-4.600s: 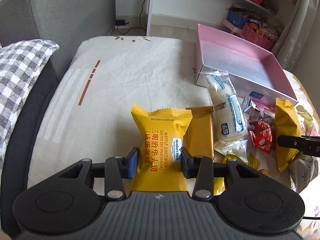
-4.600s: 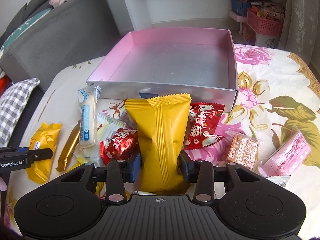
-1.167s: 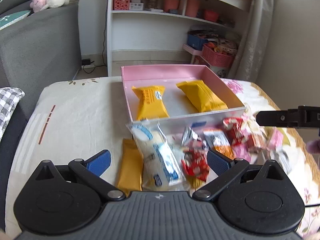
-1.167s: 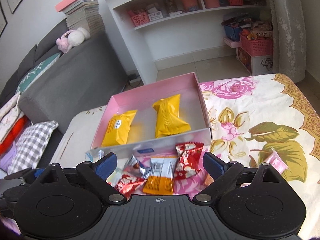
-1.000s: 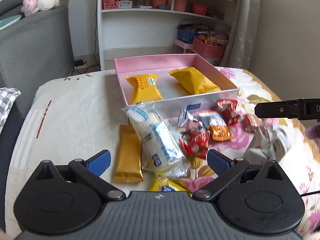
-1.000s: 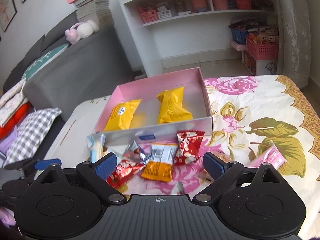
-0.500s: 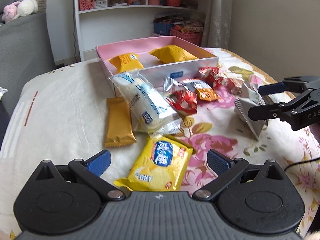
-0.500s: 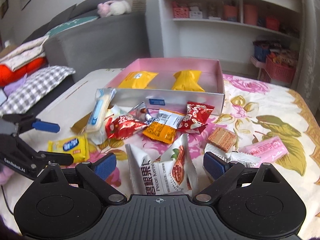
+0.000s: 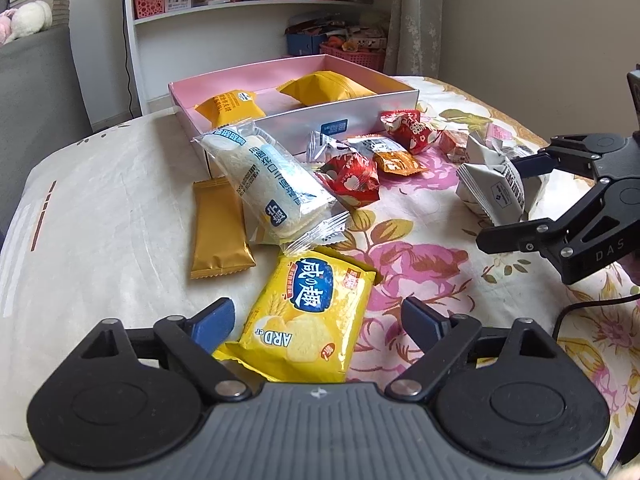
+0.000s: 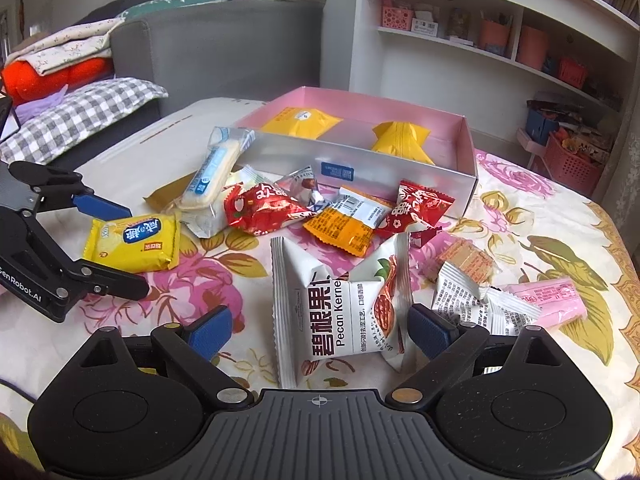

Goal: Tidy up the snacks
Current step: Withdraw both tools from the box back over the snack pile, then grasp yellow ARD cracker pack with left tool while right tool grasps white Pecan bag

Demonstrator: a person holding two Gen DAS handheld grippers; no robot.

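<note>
In front of the pink box (image 10: 466, 148), which holds two yellow packets (image 10: 300, 121), the left gripper (image 9: 316, 322), just narrowing, straddles one cracker pack (image 9: 312, 316); the right gripper (image 10: 320, 334) gapes around one pecan pouch (image 10: 344, 312).

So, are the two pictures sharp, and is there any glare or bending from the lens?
Left wrist view: sharp on the yellow cracker pack; shelf lines bow toward the edges, corners go dark. Right wrist view: the pecan pack print reads clearly; the pink box front wall shines pale with daylight; same fisheye bending.
</note>
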